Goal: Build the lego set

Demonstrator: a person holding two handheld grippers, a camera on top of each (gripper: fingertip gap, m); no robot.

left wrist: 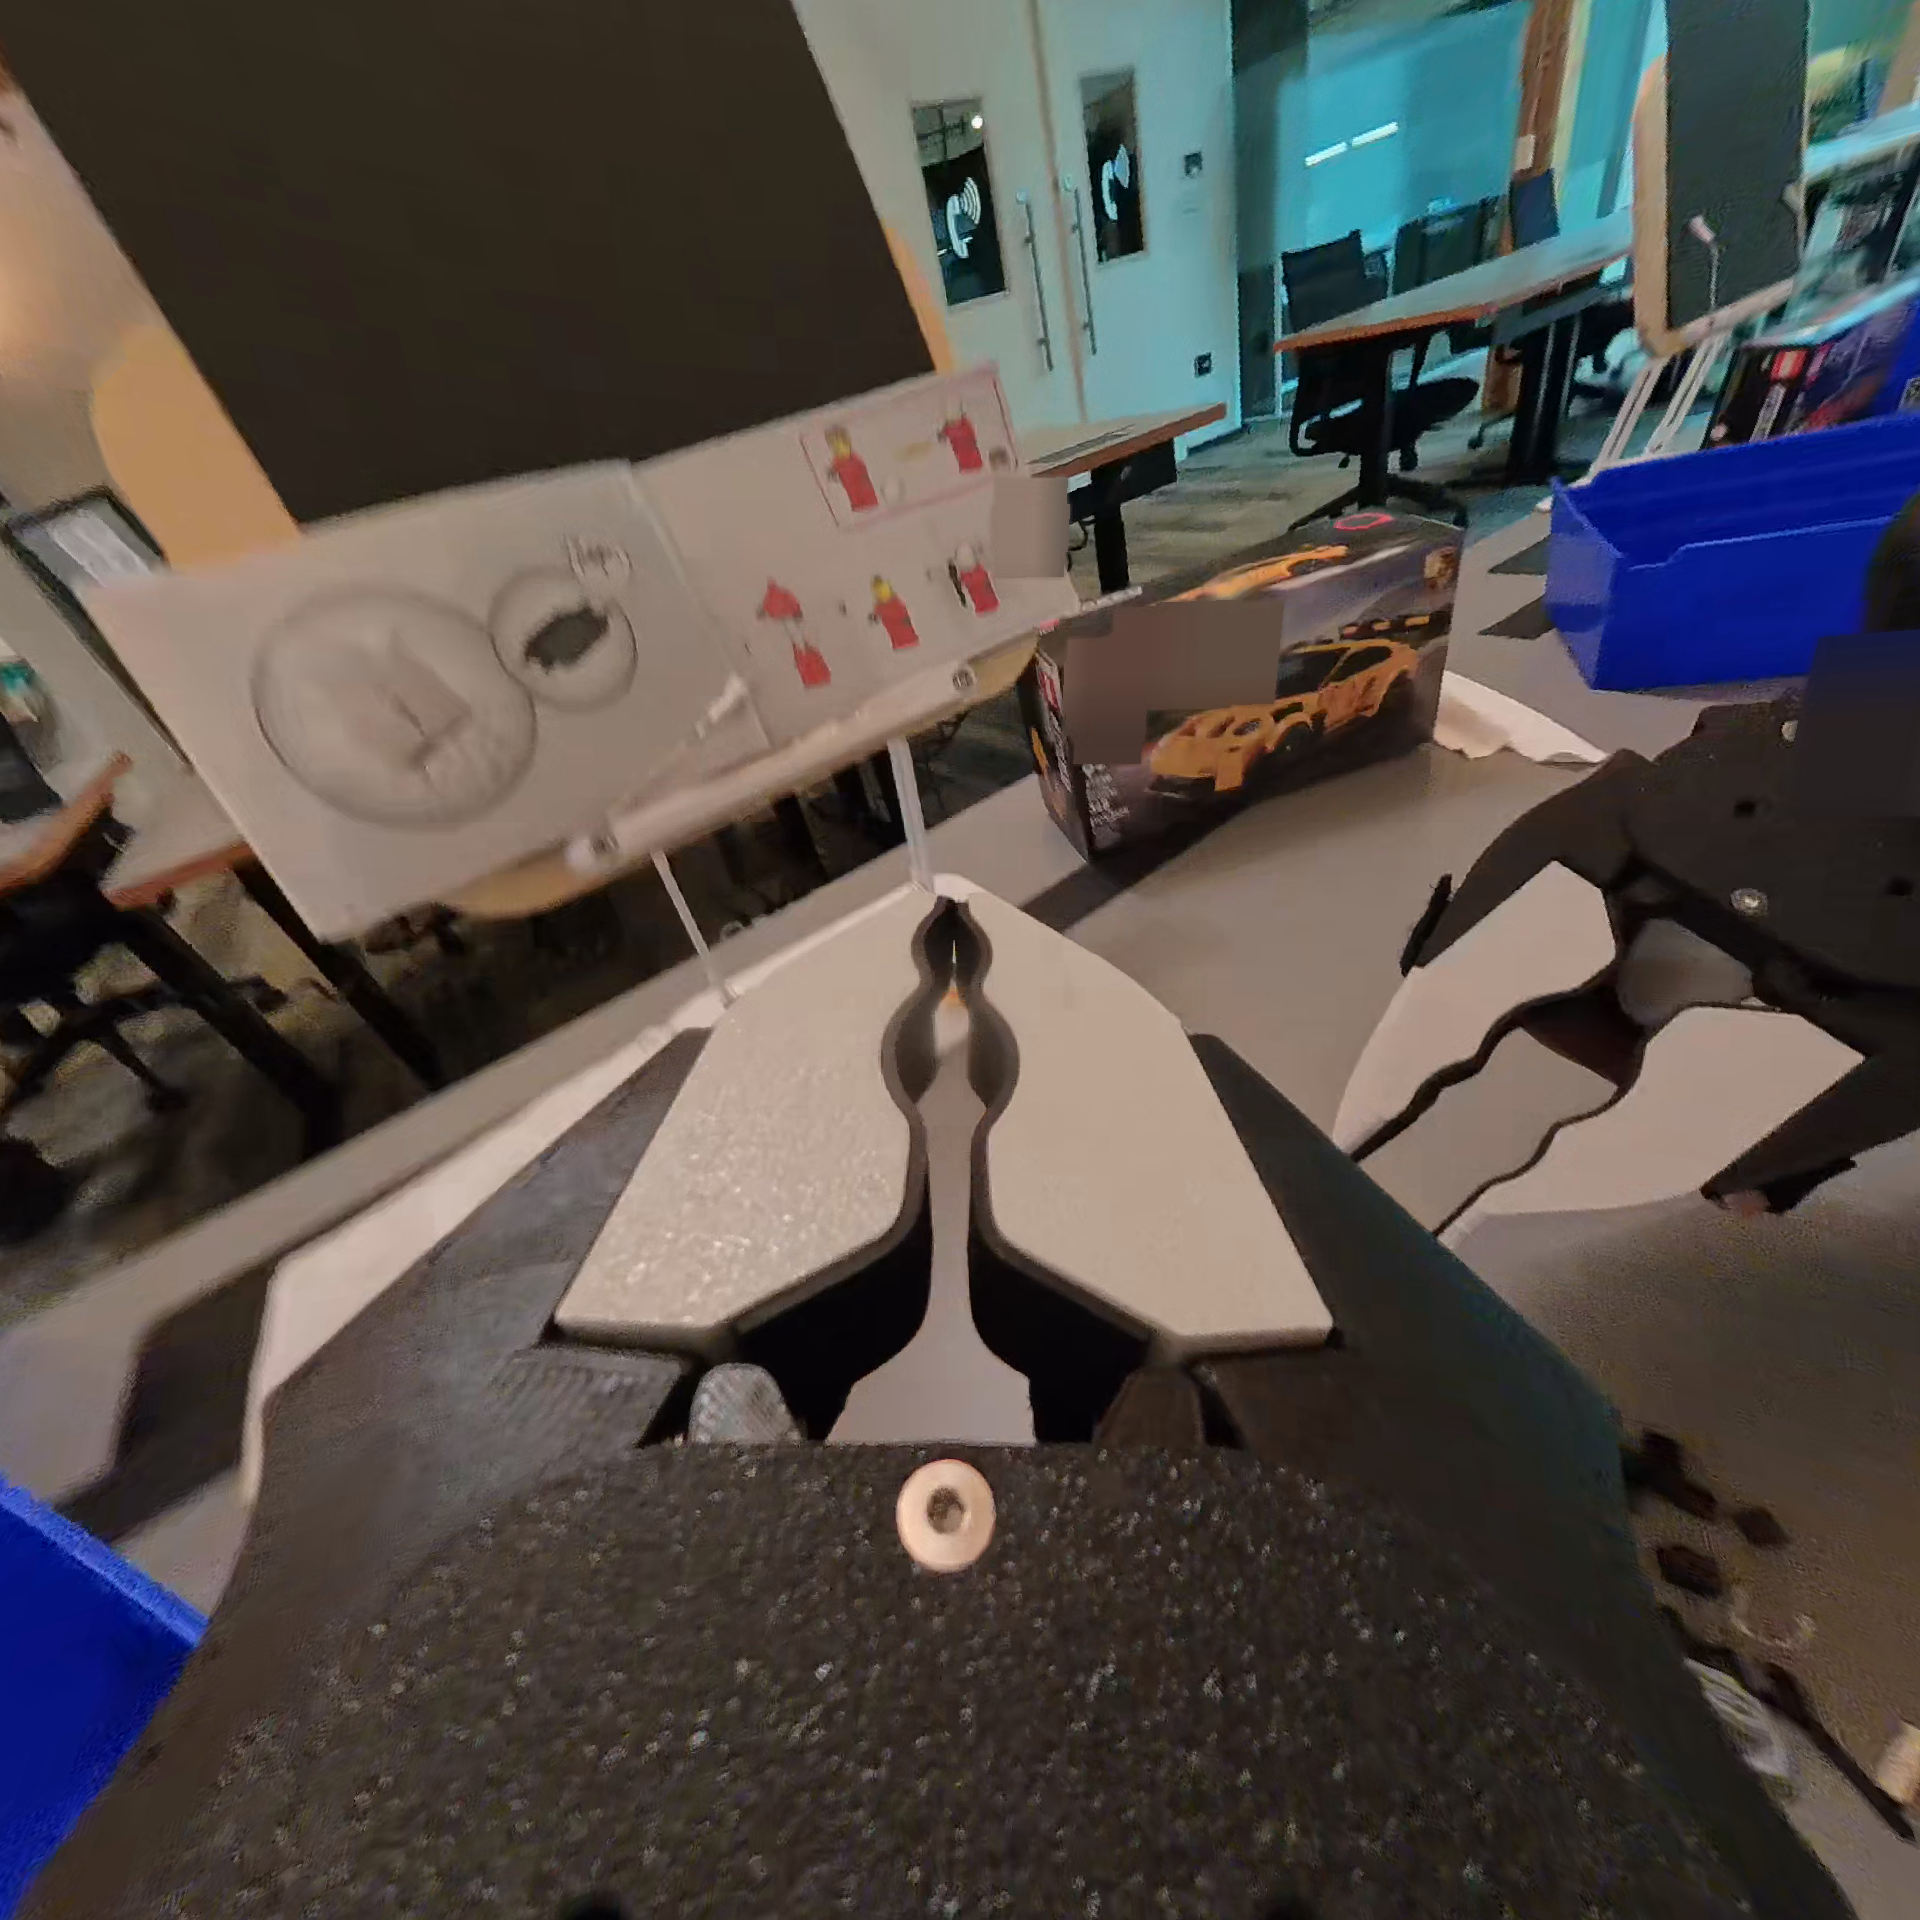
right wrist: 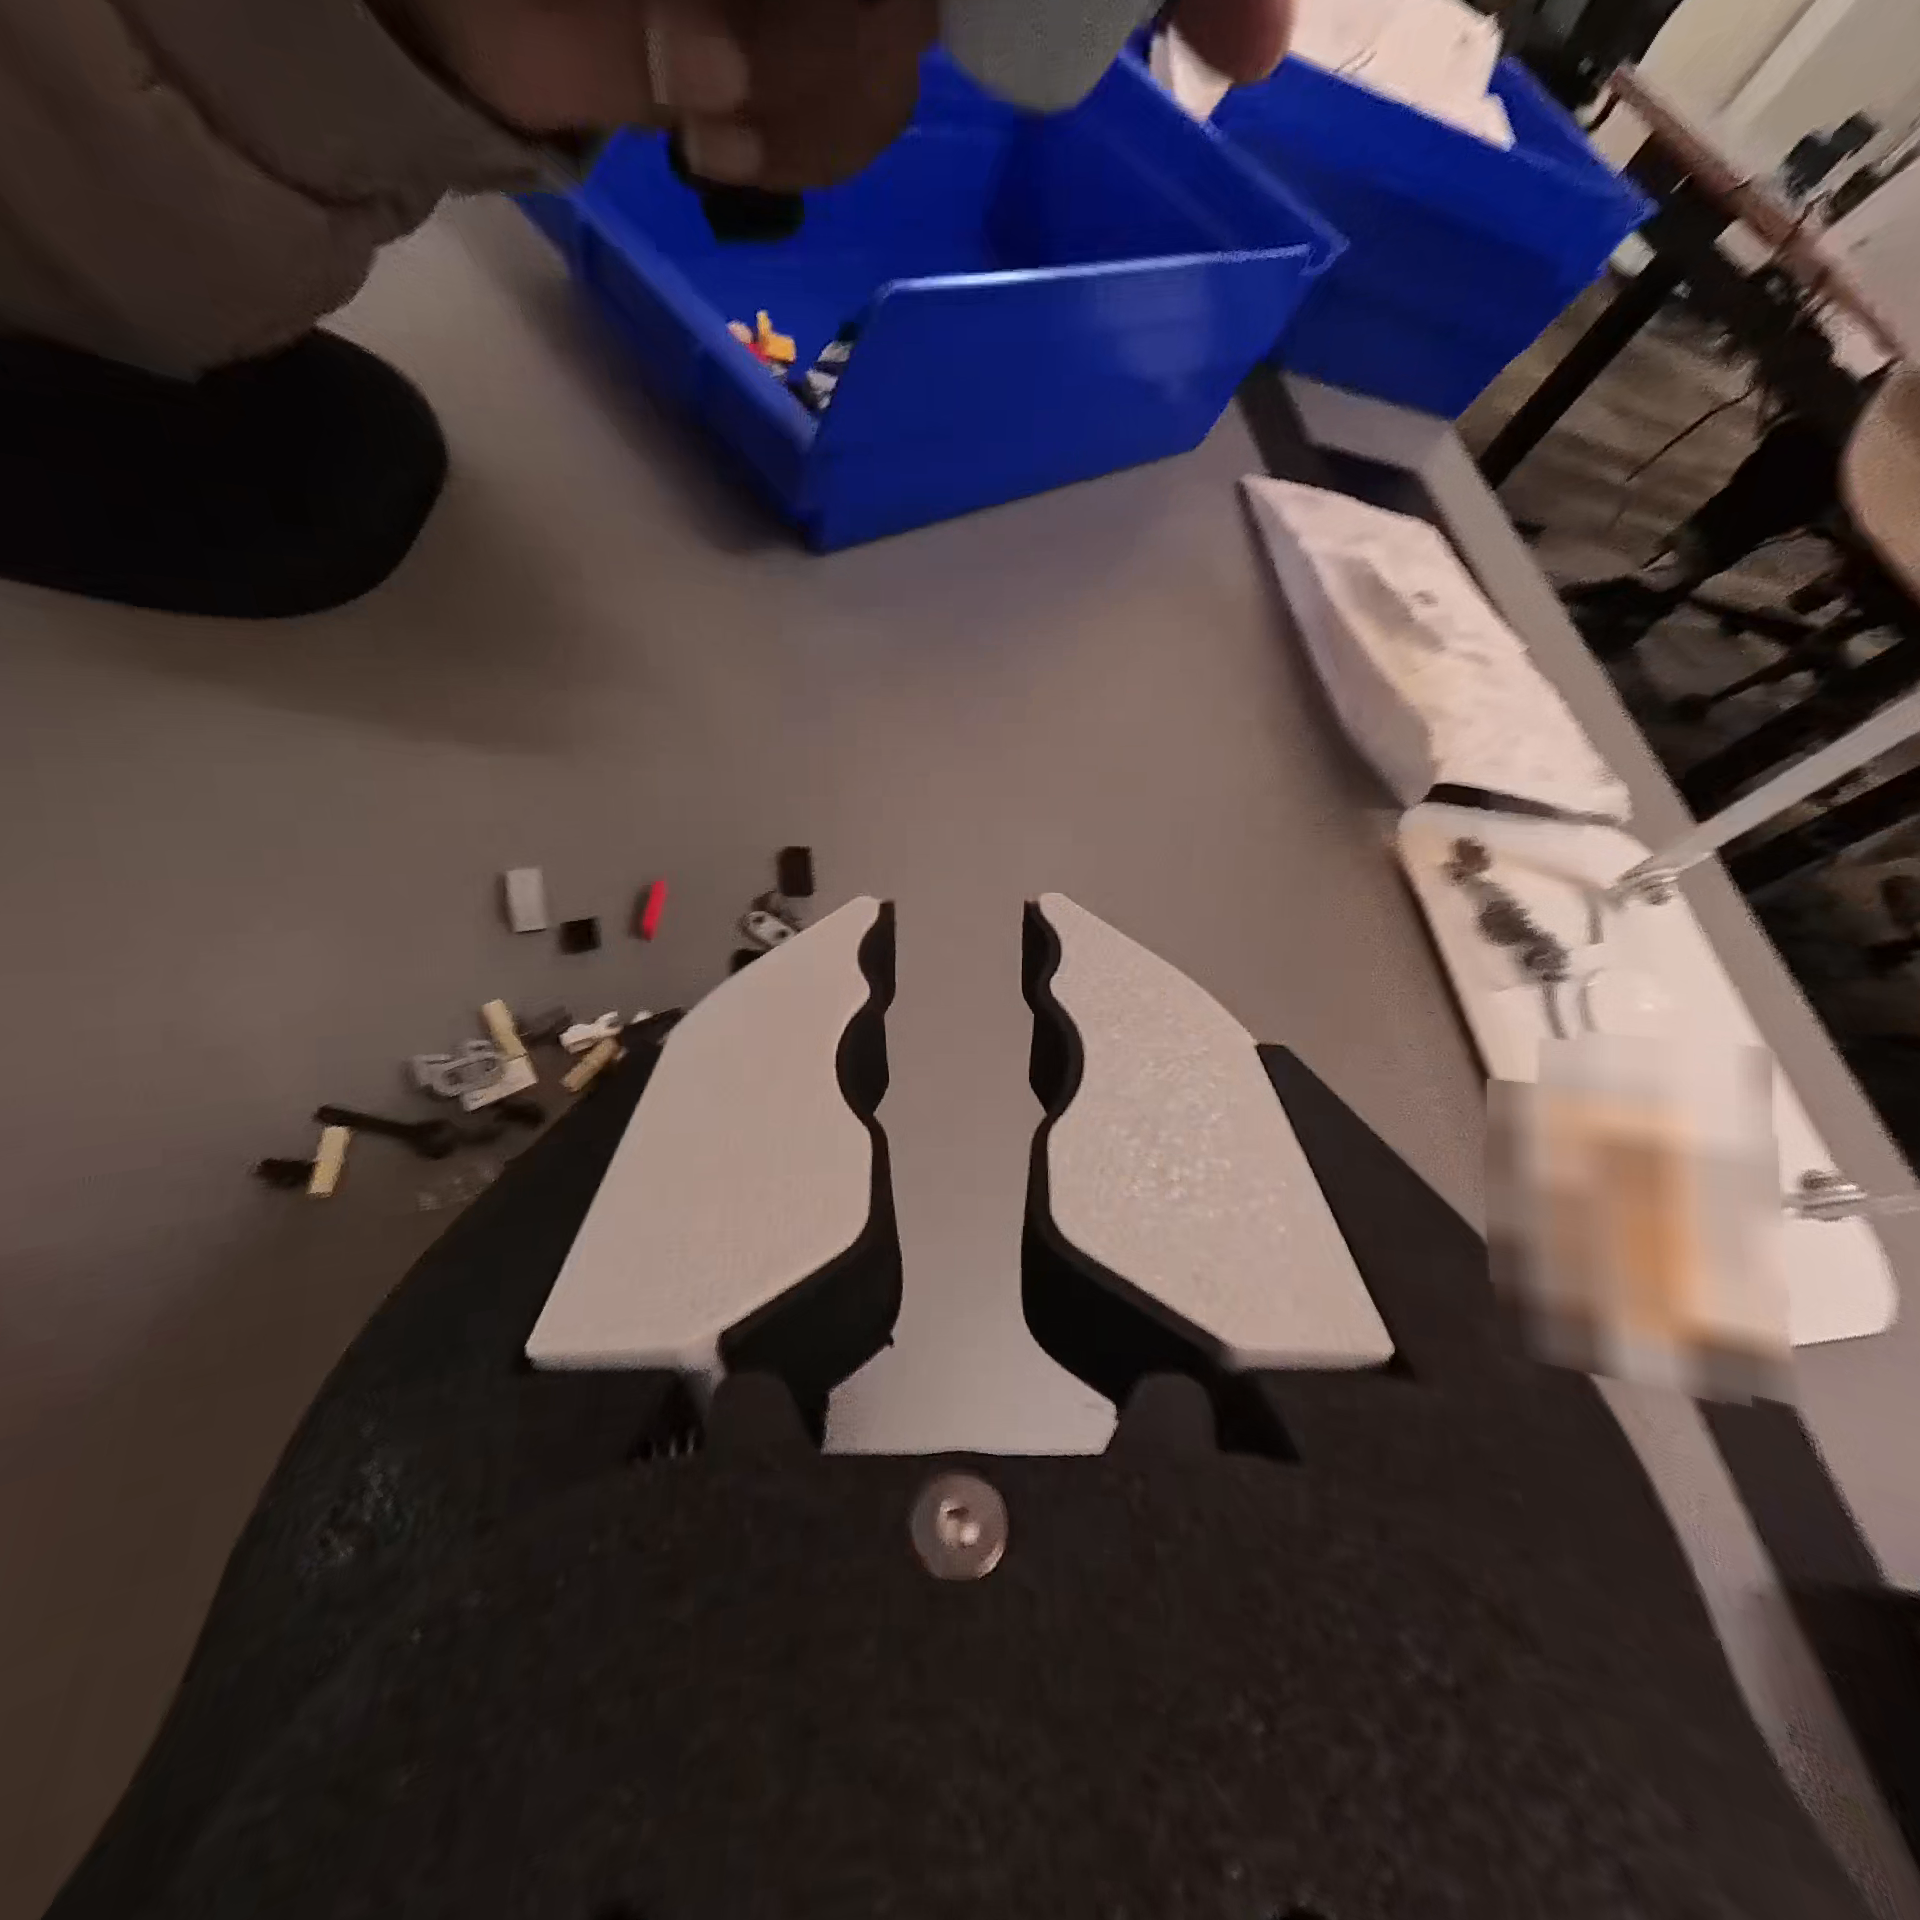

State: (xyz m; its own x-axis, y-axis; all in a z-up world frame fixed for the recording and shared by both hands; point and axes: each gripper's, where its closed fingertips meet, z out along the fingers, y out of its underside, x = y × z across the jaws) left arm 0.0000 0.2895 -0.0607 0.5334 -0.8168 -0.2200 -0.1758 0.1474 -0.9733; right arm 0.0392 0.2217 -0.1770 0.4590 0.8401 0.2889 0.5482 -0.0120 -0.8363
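Note:
My left gripper (left wrist: 951, 914) is raised above the grey table, pointing at the open instruction booklet (left wrist: 582, 665) on its clear stand. Its jaws are shut, and a sliver of a small yellow-orange piece (left wrist: 956, 1000) shows between the pads. My right gripper (right wrist: 956, 909) is open and empty, low over the table; it also shows at the right of the left wrist view (left wrist: 1397, 1174). Several loose small lego pieces (right wrist: 499, 1049), including a red one (right wrist: 651, 909) and a white one (right wrist: 527, 899), lie just left of its fingers.
A blue bin (right wrist: 1039, 416) with small pieces stands ahead, and a second blue bin (right wrist: 1455, 208) stands behind it. The set's box with a yellow car (left wrist: 1247, 696) stands at the table's far edge. The white stand base (right wrist: 1558, 935) and a white packet (right wrist: 1434, 644) lie at the right. A person's sleeve (right wrist: 156, 208) is at the top left. Across from one pair of fingers to the other is roughly 15 cm. The white packet (right wrist: 1434, 644) sits 30 cm or so from the ends of my left fingers.

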